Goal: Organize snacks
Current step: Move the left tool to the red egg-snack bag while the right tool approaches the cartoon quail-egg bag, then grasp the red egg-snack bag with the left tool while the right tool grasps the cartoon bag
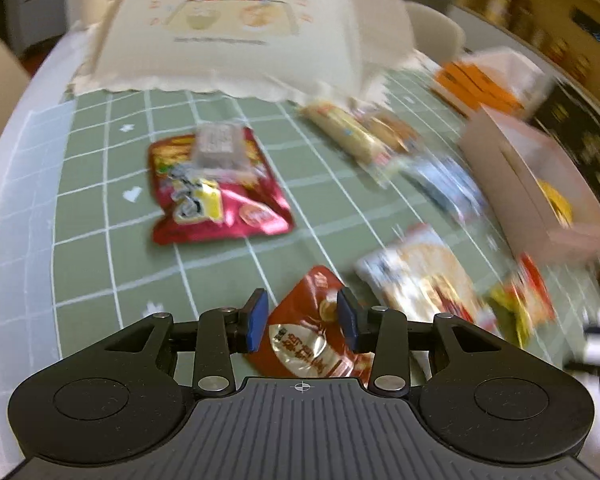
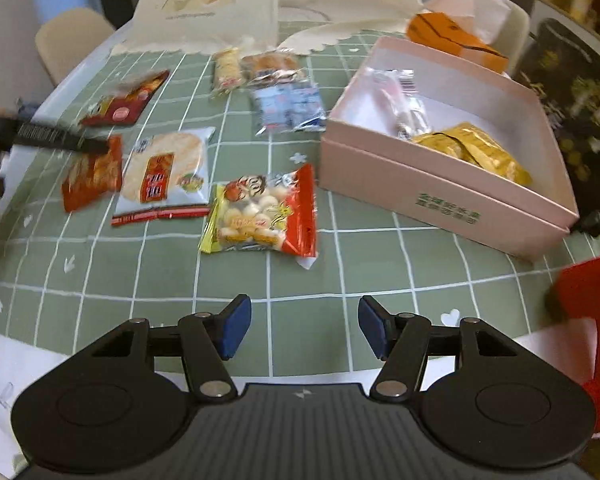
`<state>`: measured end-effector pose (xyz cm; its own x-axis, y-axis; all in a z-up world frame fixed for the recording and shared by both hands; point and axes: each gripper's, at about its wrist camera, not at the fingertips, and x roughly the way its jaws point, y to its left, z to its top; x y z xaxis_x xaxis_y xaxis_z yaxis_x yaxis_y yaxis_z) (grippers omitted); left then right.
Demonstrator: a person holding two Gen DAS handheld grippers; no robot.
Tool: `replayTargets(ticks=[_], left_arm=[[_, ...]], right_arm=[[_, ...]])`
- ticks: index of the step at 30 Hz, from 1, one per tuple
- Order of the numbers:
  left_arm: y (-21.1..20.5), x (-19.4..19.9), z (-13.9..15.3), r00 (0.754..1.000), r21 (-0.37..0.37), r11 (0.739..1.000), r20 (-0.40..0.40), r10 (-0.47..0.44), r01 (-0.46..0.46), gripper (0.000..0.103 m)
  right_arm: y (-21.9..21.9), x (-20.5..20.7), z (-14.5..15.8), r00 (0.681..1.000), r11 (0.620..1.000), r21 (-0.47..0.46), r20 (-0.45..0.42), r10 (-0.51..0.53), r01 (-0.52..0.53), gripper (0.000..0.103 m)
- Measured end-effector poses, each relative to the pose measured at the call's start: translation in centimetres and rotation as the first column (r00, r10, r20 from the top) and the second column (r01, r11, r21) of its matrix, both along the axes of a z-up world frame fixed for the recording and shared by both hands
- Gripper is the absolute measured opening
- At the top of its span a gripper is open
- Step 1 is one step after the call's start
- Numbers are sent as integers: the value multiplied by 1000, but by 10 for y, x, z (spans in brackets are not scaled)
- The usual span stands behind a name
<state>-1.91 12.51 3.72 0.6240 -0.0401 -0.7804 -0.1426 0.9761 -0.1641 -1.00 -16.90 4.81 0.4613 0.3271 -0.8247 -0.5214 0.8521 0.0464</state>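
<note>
Red-orange foil snack packet (image 1: 320, 328) sat pinched between blue pads of left gripper (image 1: 303, 317), lifted off green grid tablecloth (image 1: 100, 208), presumably bound for open pink cardboard box (image 2: 440, 196). Right gripper (image 2: 305, 326) hovered wide open, empty, near red-and-yellow candy bag (image 2: 262, 212).
</note>
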Motion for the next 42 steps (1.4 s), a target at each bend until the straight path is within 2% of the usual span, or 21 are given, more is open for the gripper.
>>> replayTargets(ticks=[3, 6, 9, 13, 17, 19, 22, 24, 27, 32, 34, 37, 42], left_arm=[[-17, -23, 0, 997, 39, 996, -14, -80, 80, 46], [-32, -44, 0, 994, 54, 992, -19, -110, 111, 48], [-44, -57, 0, 990, 92, 986, -33, -138, 141, 51], [-50, -65, -2, 991, 91, 988, -49, -121, 125, 55], [-52, -63, -3, 993, 78, 993, -84, -80, 86, 54], [-51, -62, -2, 994, 65, 995, -90, -66, 72, 54], [-51, -60, -2, 993, 53, 997, -102, -54, 60, 54], [-52, -59, -2, 993, 54, 997, -108, -46, 52, 54], [-52, -54, 1, 994, 40, 999, -106, -29, 33, 54], [-47, -44, 6, 996, 41, 999, -91, 13, -9, 51], [-45, -38, 7, 995, 42, 999, -94, 27, -24, 51], [-46, -30, 7, 995, 60, 998, -99, 17, -11, 51], [-58, -20, 6, 990, 132, 986, -115, -82, 97, 55]], right_arm=[[15, -2, 8, 999, 999, 32, 22, 38, -39, 60], [37, -5, 9, 994, 995, 13, 57, 96, -97, 61], [53, 0, 8, 995, 996, 34, 72, 74, -77, 61], [73, 20, 1, 994, 999, 12, 102, 29, -30, 61], [87, 35, -12, 993, 998, -48, 111, 39, -33, 61], [79, 44, -18, 997, 1000, -28, 70, 13, -11, 61], [56, 48, -18, 1000, 998, 54, 12, -26, 26, 58], [43, 44, -16, 1000, 997, 72, -5, -10, 11, 48], [25, 31, -19, 1000, 999, 42, -3, 26, -26, 47], [10, 3, -22, 996, 997, -36, 48, 76, -74, 48], [8, -9, -19, 993, 994, -55, 65, 96, -92, 50], [8, -19, -18, 992, 995, -35, 76, 100, -97, 61], [11, -23, -24, 996, 999, -19, 71, 49, -48, 66]])
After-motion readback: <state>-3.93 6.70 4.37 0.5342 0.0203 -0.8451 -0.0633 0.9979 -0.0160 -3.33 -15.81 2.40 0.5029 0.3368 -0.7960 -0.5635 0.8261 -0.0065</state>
